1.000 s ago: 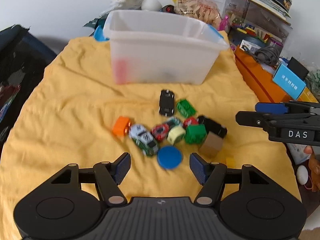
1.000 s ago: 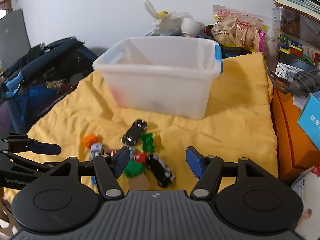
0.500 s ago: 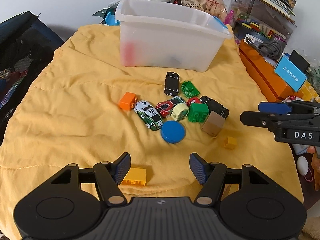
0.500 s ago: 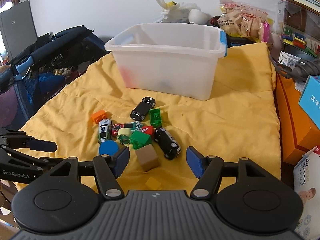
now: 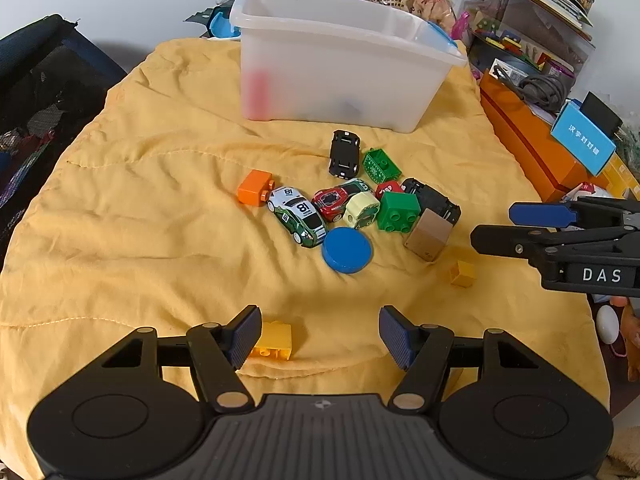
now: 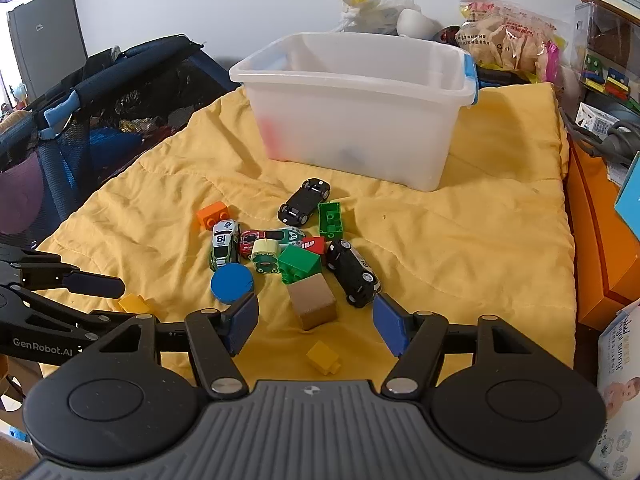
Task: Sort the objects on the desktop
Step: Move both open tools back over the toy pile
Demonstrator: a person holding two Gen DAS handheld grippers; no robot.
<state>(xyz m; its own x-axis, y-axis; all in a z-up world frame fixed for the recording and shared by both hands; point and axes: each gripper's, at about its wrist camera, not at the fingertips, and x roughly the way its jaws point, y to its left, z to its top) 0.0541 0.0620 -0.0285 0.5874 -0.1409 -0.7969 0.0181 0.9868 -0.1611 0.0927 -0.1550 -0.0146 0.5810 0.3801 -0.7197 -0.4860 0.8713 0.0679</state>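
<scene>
A heap of toys lies on the yellow quilt (image 5: 140, 208): toy cars such as the white number 18 one (image 5: 298, 216), a green brick (image 5: 398, 212), an orange brick (image 5: 254, 187), a blue disc (image 5: 347, 249) and a brown block (image 6: 312, 299). Behind them stands a translucent white bin (image 5: 340, 68). My left gripper (image 5: 318, 334) hangs open in front of the heap, a yellow brick (image 5: 274, 340) beside its left finger. My right gripper (image 6: 316, 322) is open too, above a small yellow brick (image 6: 323, 356), near the brown block.
An orange box (image 5: 536, 148) with a cable and a blue card borders the quilt on the right. A dark mesh-sided cot (image 6: 100, 112) stands on the left. Snack bags and clutter (image 6: 504, 36) sit behind the bin.
Both views pulled back slightly from the heap: the toys now sit farther from the fingers, and the yellow brick has come into sight by the left finger. Both grippers stayed open.
</scene>
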